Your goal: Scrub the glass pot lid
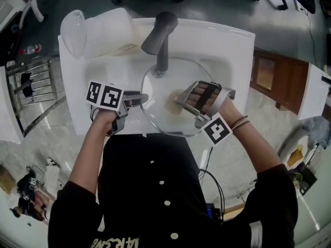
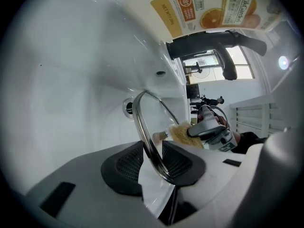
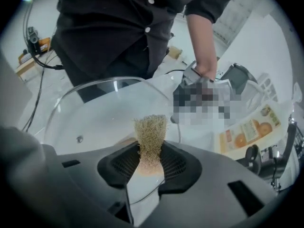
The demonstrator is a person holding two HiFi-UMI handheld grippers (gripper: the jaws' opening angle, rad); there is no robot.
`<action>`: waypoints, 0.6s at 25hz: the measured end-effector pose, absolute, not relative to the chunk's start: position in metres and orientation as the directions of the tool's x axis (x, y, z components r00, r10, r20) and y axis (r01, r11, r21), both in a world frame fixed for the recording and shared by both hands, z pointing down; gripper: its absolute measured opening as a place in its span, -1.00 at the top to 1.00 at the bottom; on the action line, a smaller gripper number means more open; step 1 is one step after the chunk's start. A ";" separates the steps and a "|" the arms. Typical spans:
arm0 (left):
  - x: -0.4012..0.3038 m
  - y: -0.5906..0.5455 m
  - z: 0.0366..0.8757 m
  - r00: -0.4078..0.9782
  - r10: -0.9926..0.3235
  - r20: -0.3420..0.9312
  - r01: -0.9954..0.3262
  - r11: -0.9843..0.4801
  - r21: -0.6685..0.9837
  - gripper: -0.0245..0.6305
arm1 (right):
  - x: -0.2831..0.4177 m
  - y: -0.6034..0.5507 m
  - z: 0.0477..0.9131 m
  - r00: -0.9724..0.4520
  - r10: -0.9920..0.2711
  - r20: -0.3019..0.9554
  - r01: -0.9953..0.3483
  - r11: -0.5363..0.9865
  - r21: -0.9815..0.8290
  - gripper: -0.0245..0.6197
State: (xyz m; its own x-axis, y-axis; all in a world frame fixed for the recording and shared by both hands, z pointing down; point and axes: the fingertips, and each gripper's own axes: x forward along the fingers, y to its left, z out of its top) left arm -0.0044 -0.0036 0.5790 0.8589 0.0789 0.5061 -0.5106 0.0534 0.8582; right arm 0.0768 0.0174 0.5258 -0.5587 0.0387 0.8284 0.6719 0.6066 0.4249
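A round glass pot lid [image 1: 155, 84] with a metal rim stands tilted over the white sink basin [image 1: 227, 50]. My left gripper [image 1: 137, 99] is at the lid's left edge. In the left gripper view the rim [image 2: 147, 122] runs between that gripper's [image 2: 153, 158] pads, which are shut on it. My right gripper [image 1: 181, 103] is over the middle of the glass, shut on a tan fibrous scrub pad [image 1: 173, 103]. The pad [image 3: 151, 132] sticks up from the right gripper [image 3: 151, 163] and lies against the lid [image 3: 104, 113]. It also shows through the glass as the scrub pad [image 2: 183, 134].
A dark faucet [image 1: 160, 35] arches over the back of the basin, with the drain [image 2: 128, 107] below. A clear plastic container [image 1: 98, 30] lies on the sink's back left corner. A carton with orange print [image 2: 209, 8] is near it. A wire rack [image 1: 31, 87] stands left of the sink.
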 end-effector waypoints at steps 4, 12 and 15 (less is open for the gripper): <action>-0.005 -0.004 0.579 0.857 0.082 0.509 -0.514 0.052 0.856 0.49 | 0.042 0.034 0.531 -0.606 0.052 0.794 0.658 0.593 0.464 0.49; -0.004 -0.004 0.579 0.857 0.082 0.508 -0.513 0.051 0.857 0.49 | 0.018 0.048 0.533 -0.632 0.081 0.771 0.642 0.611 0.462 0.49; -0.004 -0.004 0.579 0.858 0.086 0.506 -0.511 0.054 0.858 0.50 | 0.022 0.052 0.531 -0.621 0.114 0.776 0.663 0.604 0.441 0.49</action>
